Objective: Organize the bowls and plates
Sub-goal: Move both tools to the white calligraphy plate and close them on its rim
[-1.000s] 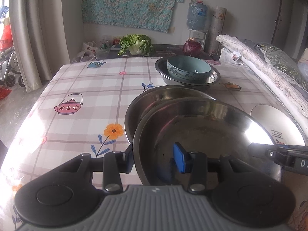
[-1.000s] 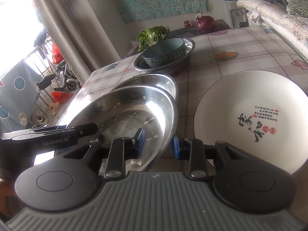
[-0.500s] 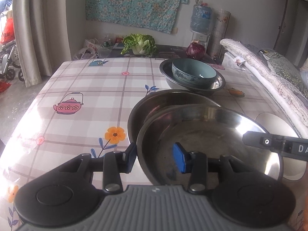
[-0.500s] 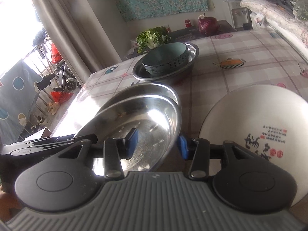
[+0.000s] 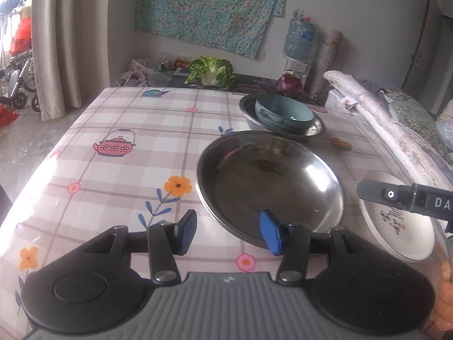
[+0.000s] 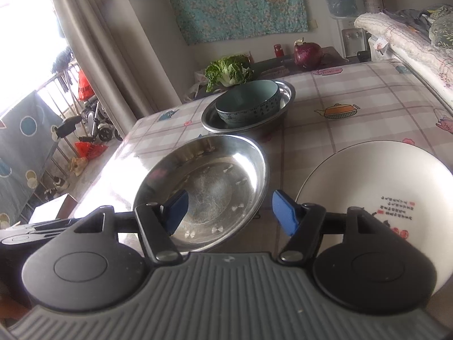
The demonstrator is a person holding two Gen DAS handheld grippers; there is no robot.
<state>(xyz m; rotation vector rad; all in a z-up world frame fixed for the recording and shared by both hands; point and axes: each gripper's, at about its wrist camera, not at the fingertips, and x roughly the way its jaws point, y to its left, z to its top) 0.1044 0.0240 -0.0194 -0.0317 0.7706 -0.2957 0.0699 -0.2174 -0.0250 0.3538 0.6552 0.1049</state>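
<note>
Worktop [image 5: 113,119] in a checked cloth printed with teapots and flowers, carrying every dish in view; judged roughly midway through the sorting.

Nearest and widest: shallow round stainless-steel pan [image 5: 269,181], lying flat at the near middle, empty, bright and scuffed inside, with a thin rolled rim. Looks set down and settled. Cannot tell whether a second pan sits nested beneath it.

Just to its right, apart from it: round white ceramic plate [image 6: 368,187] with black and red characters printed on its face, flat on the cloth, ungrouped so far. Probably next to be placed.

Farther back, beyond the pan: deep stainless-steel basin [image 5: 314,130], already holding a teal glazed bowl [image 5: 283,112] with a dark patterned outer wall, upright inside it. Counts as one finished stack.

Left gripper [image 5: 229,233] at the pan's near left rim, fingers spreading apart, rim between them but no pad pressing on it. Right gripper [image 6: 230,212] at the pan's near right rim, fingers likewise widening, one pad over the pan's inside, the other outside the rim, neither touching metal. Nothing held on either side.

Left to do, by this reading: joining the white plate to a stack, perhaps gathering the steelware.
</note>
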